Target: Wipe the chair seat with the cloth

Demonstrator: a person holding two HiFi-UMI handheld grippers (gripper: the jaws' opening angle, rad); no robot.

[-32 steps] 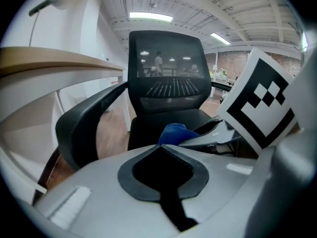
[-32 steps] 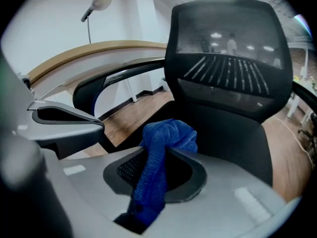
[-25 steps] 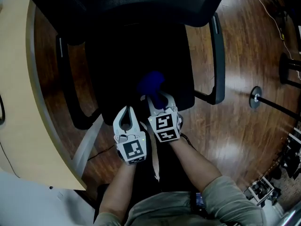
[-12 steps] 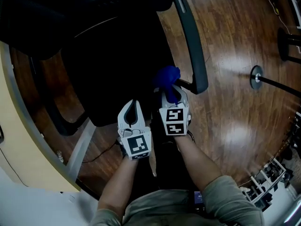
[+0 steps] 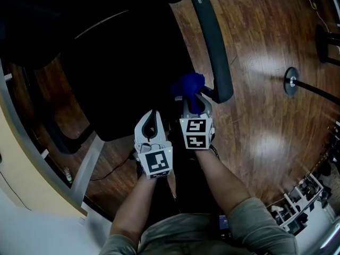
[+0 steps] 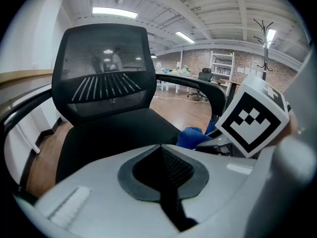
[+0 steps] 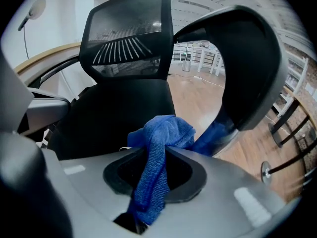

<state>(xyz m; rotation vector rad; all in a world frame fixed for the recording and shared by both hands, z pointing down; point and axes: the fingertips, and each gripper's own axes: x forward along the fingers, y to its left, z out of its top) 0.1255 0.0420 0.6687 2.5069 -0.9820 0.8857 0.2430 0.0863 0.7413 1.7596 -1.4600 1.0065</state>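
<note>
Fingers (image 7: 218,182) of the right gripper (image 5: 192,104) grasp the cloth (image 7: 166,130) at the chair seat (image 5: 122,84) edge, left gripper (image 5: 153,117) clenched empty; I'd say press and sweep next.

- Glossy dark wooden floor (image 5: 265,105), glare catching it.
- Pale curved desk (image 5: 16,169) along the left.
- Strip lights (image 6: 114,12) overhead; shelving (image 6: 221,66), brick wall (image 6: 250,71), coat stand (image 6: 262,38) beyond.

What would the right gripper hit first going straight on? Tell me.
Likely the black chair seat near its right edge, with the bunched blue cloth it grips touching first; depth is unclear.
</note>
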